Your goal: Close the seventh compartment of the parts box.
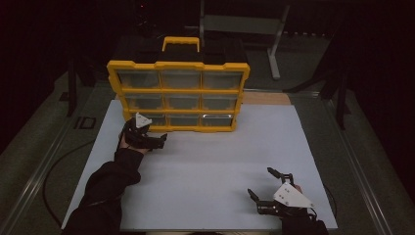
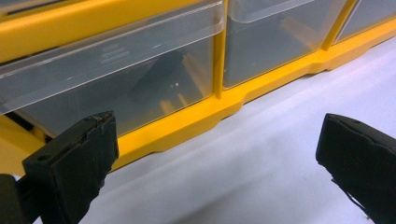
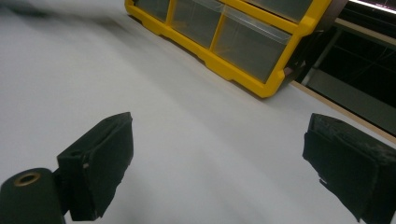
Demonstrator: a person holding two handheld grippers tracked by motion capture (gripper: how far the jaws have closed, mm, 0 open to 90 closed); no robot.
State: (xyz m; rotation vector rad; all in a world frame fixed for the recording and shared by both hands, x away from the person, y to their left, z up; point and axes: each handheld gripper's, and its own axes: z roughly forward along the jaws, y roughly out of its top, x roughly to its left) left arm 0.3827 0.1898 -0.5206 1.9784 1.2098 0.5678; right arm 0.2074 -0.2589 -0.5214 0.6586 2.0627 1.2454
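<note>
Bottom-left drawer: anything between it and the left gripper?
Nothing visible. The left gripper sits open just in front of the bottom-left drawer of the yellow organizer, with bare white tabletop between the jaws and the drawer front.

Can't tell what's inside the cloudy drawers point(image 2: 116, 88) of the yellow organizer point(image 1: 178, 95); tabletop point(image 3: 51, 14) far edge is blurry.
</note>
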